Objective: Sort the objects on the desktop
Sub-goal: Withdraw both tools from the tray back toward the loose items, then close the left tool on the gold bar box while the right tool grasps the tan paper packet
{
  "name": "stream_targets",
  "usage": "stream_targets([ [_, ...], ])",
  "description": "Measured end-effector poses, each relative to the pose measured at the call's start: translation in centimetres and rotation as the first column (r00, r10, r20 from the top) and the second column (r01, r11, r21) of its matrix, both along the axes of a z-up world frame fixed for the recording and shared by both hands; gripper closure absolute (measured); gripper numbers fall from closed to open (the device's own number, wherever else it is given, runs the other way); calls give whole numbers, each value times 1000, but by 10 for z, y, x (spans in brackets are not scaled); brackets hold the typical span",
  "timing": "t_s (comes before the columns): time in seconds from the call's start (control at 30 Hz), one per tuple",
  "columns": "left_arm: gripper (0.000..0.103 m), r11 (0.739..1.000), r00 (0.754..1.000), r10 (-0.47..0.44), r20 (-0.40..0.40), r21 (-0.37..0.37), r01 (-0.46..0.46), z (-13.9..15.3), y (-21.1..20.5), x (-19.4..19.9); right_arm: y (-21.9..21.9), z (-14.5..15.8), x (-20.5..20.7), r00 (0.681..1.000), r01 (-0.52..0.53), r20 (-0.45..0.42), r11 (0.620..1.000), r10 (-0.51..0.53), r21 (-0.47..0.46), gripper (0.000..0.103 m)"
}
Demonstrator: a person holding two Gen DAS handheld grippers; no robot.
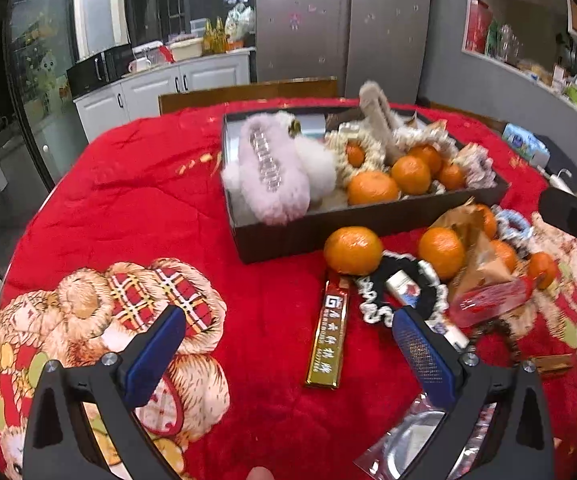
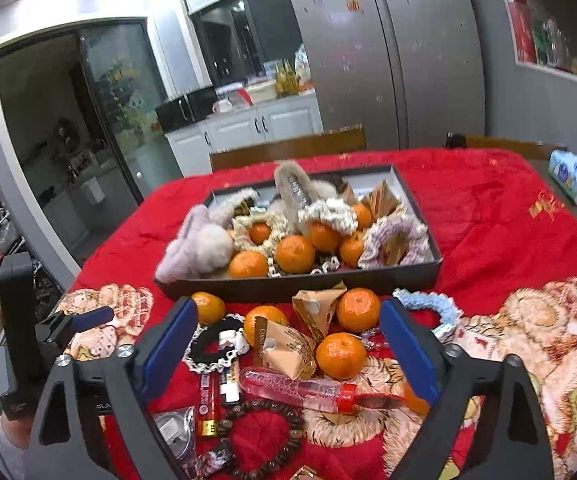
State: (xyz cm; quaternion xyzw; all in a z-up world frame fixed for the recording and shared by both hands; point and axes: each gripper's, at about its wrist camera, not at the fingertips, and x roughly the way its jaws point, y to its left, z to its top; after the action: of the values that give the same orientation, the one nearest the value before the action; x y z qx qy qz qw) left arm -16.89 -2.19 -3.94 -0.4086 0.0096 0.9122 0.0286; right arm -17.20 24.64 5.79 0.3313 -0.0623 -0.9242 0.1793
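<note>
I had both grippers hovering over the tabletop, which was covered by a red plush blanket with teddy-bear prints (image 1: 248,208). The left gripper (image 1: 288,340) had its blue-padded fingers (image 1: 154,354) spread wide with nothing between them but the blanket and a long gold-and-red foil bar (image 1: 327,334) lying flat below. The right gripper (image 2: 288,336) also stood released, its fingers (image 2: 406,350) framing the near clutter without touching it.

That clutter lay just in front of a shallow dark cardboard box (image 2: 300,286). Inside the box I saw a fluffy pink hair claw (image 1: 272,172), several mandarins (image 1: 410,174) and frilly scrunchies (image 2: 330,210) piled together. On the blanket near the box's front wall sat loose mandarins: one (image 1: 352,250) just beyond the gold bar, another (image 2: 341,355) between the right fingers. A black scrunchie with white trim (image 2: 212,346) lay left of them, tan triangular snack packets (image 2: 288,350) in the middle, and a light blue crocheted scrunchie (image 2: 434,310) to the right. Nearer still lay a clear pink plastic bottle with a red cap (image 2: 300,390) on its side, and a dark wooden bead bracelet (image 2: 262,436).
</note>
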Motion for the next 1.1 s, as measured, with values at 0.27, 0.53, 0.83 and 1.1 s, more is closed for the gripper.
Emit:
stream_targets([
  [0.27,0,999,998,-43,52,-9,44,-22,0,-22,-20,-35,-22,993,-75,98,996,70,46,27],
  [0.53,0,999,996,-37,82,-8,37,-30,-5,-30,-24,-45,-23,989,-91,119,995,85,46,44],
  [0.83,0,999,995,-38,90,3,38,-33,-2,-35,-35,-54,-21,982,-132,144,988,119,85,51],
  [1.1,31,996,995,-85,56,10,84,-28,5,-33,-29,-59,-27,985,-97,150,992,84,84,69],
])
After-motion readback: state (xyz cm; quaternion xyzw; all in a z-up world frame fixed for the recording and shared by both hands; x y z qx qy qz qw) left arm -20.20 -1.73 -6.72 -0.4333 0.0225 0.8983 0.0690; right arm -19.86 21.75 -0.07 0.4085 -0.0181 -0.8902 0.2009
